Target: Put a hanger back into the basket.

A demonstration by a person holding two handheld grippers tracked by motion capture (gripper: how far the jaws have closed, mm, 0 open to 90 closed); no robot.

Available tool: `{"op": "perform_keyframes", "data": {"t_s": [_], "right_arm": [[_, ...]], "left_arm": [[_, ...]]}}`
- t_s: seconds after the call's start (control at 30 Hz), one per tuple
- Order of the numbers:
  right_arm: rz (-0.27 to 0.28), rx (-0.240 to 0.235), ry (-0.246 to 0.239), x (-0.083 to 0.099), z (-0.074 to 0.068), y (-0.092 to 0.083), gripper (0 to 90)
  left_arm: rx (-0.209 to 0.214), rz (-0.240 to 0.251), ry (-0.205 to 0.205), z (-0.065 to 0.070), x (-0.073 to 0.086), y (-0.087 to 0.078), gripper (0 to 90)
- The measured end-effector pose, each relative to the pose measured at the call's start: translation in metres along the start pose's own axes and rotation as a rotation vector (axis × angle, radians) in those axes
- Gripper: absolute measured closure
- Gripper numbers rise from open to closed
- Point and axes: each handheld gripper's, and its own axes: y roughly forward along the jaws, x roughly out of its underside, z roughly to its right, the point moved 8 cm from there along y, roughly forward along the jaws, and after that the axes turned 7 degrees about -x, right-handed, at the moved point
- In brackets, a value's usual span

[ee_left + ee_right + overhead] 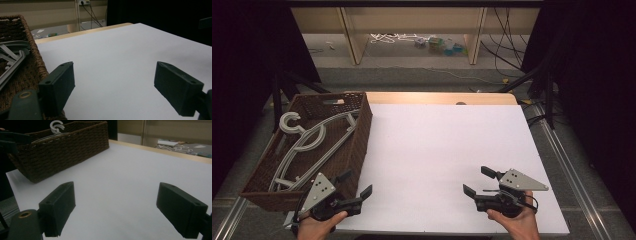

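Wicker basket (357, 145) at table (437, 150) left edge, grey hangers (307, 140) inside, full layout in high view. Left gripper (354, 187), right gripper (477, 181): jaws spread, empty.

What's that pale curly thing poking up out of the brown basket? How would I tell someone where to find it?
Start at the white table and look to its left edge, where a dark woven basket sits. Inside lie grey plastic clothes hangers; the curl is the hook at the basket's far end, pale and round against the straight bars.

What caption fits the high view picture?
Two open grippers wait by a wicker basket of grey hangers.
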Motion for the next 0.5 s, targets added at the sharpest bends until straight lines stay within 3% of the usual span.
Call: {"op": "perform_keyframes", "data": {"t_s": [0.13,0.5], "right_arm": [[-0.005,-0.004,-0.005,0.0017,-0.0025,0.0000,16.4],[-0.002,0.000,0.002,0.0030,-0.0016,-0.0007,16.4]], "left_arm": [[-0.016,-0.012,0.005,-0.0039,0.0012,-0.0002,16.5],[-0.006,-0.005,0.007,-0.0023,0.0003,-0.0003,16.5]]}}
